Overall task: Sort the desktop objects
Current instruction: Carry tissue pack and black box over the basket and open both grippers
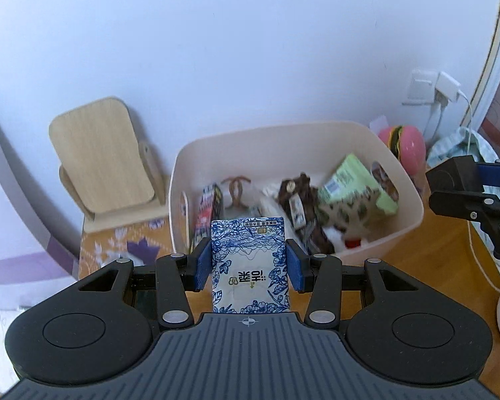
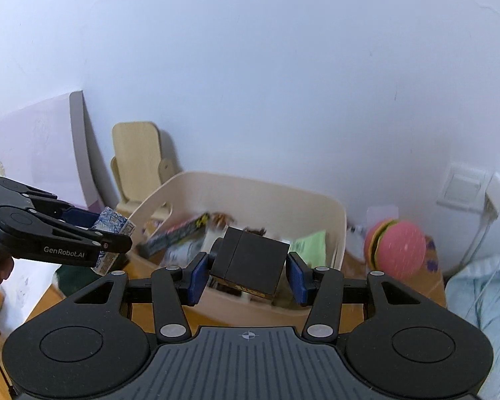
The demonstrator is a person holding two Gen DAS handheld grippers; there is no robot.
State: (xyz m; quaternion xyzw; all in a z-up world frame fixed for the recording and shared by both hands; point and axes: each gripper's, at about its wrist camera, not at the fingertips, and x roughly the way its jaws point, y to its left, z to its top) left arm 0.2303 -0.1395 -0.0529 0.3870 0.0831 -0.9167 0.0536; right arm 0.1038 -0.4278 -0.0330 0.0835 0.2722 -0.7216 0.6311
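My left gripper (image 1: 249, 260) is shut on a blue-and-white floral carton (image 1: 249, 263), held upright in front of the cream storage bin (image 1: 403, 180). In the right wrist view the same carton (image 2: 111, 230) shows at the left in the left gripper (image 2: 113, 238). My right gripper (image 2: 249, 273) is shut on a black box (image 2: 250, 263), tilted, held above the near side of the bin (image 2: 341, 220). In the left wrist view that black box (image 1: 450, 175) shows at the right edge. The bin holds several packets and boxes, among them a green box (image 1: 360, 183).
A wooden stand (image 1: 103, 156) leans against the wall left of the bin. A pink burger-shaped toy (image 2: 396, 248) sits to the right of the bin, near a wall socket with a white charger (image 1: 445, 88) and cable. Light blue cloth (image 2: 480, 296) lies at the right.
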